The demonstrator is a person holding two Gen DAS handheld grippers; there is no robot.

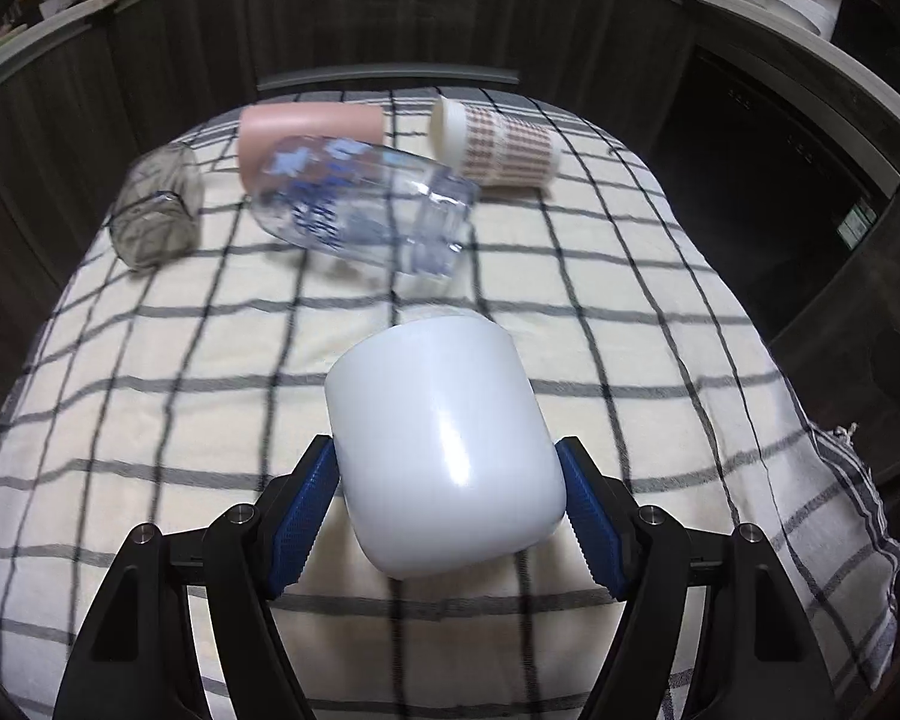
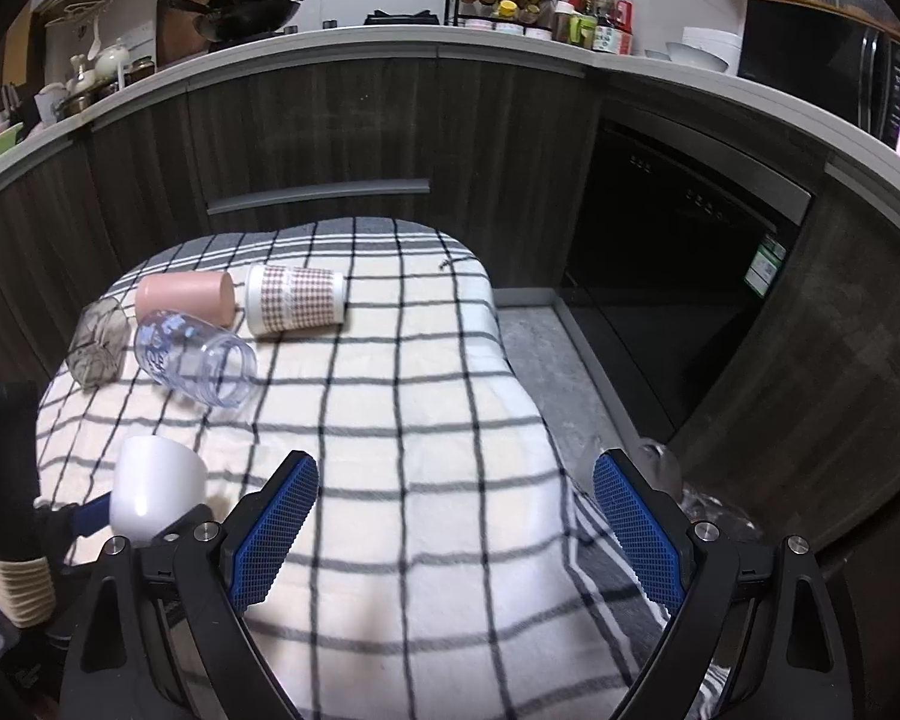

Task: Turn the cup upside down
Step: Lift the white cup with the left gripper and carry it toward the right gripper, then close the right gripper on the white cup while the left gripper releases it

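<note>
A checked cloth (image 1: 150,420) covers the tabletop. Over its near part, the left tool (image 1: 450,510) clamps the white cup (image 1: 444,444), tilted. The right tool (image 2: 456,516) hangs empty, spread wide. Best to finish rolling the wrist, then lower the rim flat.

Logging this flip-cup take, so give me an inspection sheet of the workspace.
Surface: checked cloth over a table.
Job's things: white cup held in the left gripper, tilted.
Clutter: pink cup, patterned cup, clear cup, grey glass, all lying on their sides.
Grippers: left shut on white cup; right gripper open, holding nothing.
Cables: nothing seen.
Surroundings: dark cabinets, counter with wok.
</note>
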